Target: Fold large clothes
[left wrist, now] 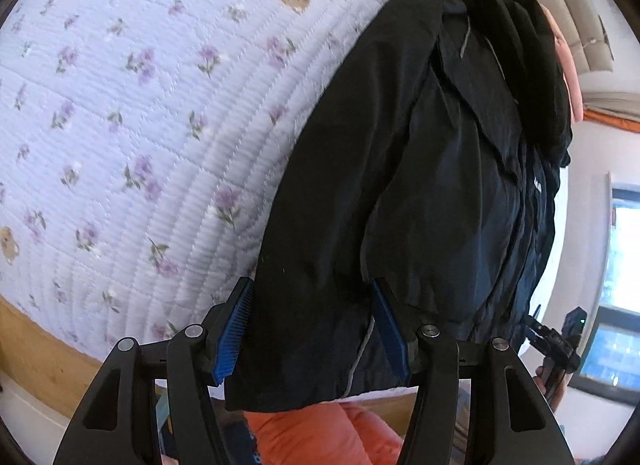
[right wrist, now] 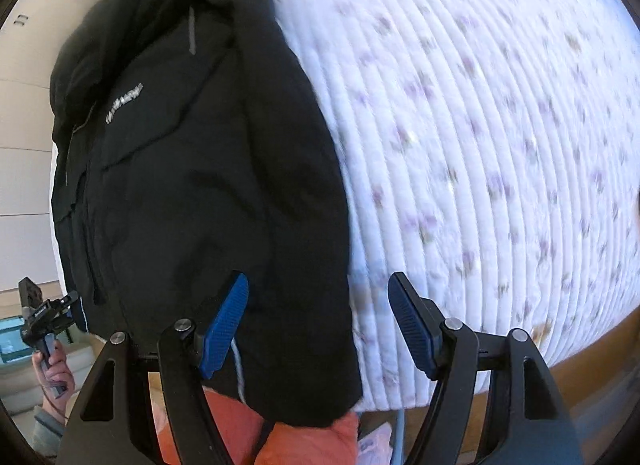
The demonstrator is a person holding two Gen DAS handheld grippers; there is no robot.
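A black padded jacket (left wrist: 432,169) lies lengthwise on a bed, its hem hanging over the near edge; it also shows in the right wrist view (right wrist: 200,169) with a small white logo on the chest. My left gripper (left wrist: 314,329) is open, its blue pads on either side of the jacket's left hem corner. My right gripper (right wrist: 318,325) is open, the left pad over the jacket's right hem, the right pad over the quilt. Each gripper shows small in the other's view, the right one (left wrist: 554,341) and the left one (right wrist: 44,313).
The bed has a pale lilac quilt (left wrist: 140,125) with purple flowers and a wooden frame (left wrist: 44,353). An orange garment (right wrist: 312,441) lies below the bed edge. A window (left wrist: 624,285) is at the right.
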